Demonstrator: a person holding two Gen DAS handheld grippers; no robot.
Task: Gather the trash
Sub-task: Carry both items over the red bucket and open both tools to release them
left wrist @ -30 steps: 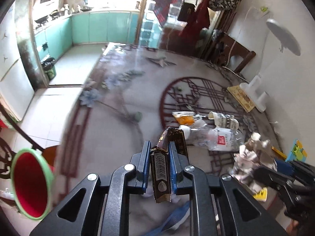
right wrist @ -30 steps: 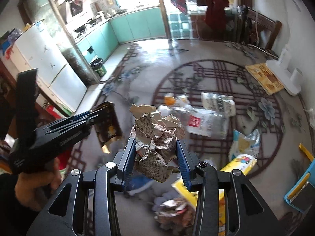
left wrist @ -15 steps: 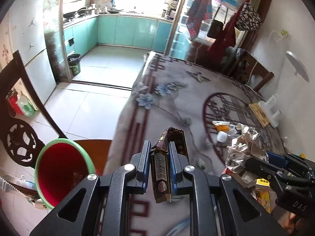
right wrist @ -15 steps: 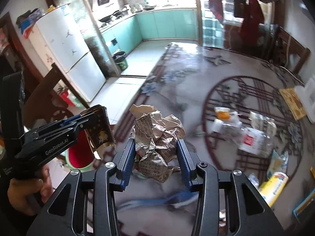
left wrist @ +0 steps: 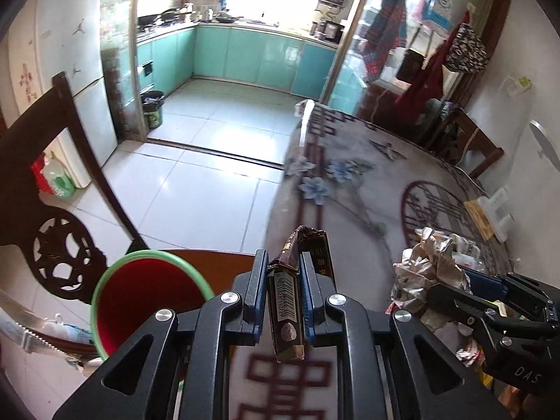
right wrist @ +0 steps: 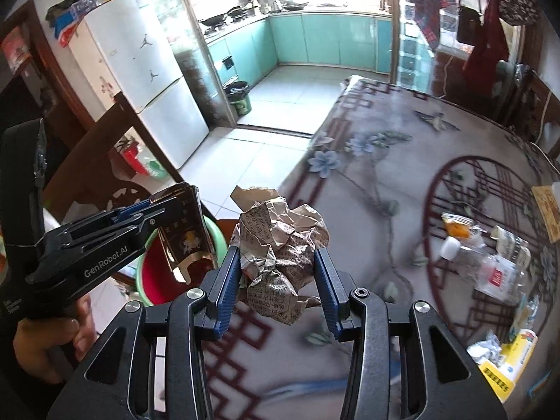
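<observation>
Since the earlier frames I had swung both grippers away from the littered part of the table toward its near edge, so the red bin had moved from the far lower left toward the middle of the left wrist view, and the litter had slid to the right.

In the left view, my left gripper (left wrist: 282,288) was clamped narrow on a flattened dark pack (left wrist: 287,311), held upright with its barcode facing the camera. The bin (left wrist: 147,301), red inside with a green rim, sat at lower left on a chair seat (left wrist: 227,262), just left of the gripper. The chair's carved back (left wrist: 59,245) rose at far left. The table (left wrist: 353,210) filled the right half.

My right gripper (right wrist: 276,280) held a crumpled ball of printed paper (right wrist: 280,255) between its blue pads, at the centre of the right view. From the left view the same ball (left wrist: 427,269) showed at right centre, beside the left gripper. In the right view the left gripper (right wrist: 154,213) with its pack (right wrist: 185,234) came in from the left, over the bin (right wrist: 157,280), which was mostly hidden behind them.

More trash lay at the right of that view: a clear bottle (right wrist: 490,269), an orange-filled wrapper (right wrist: 458,227), and a yellow packet (right wrist: 507,364) at lower right.
</observation>
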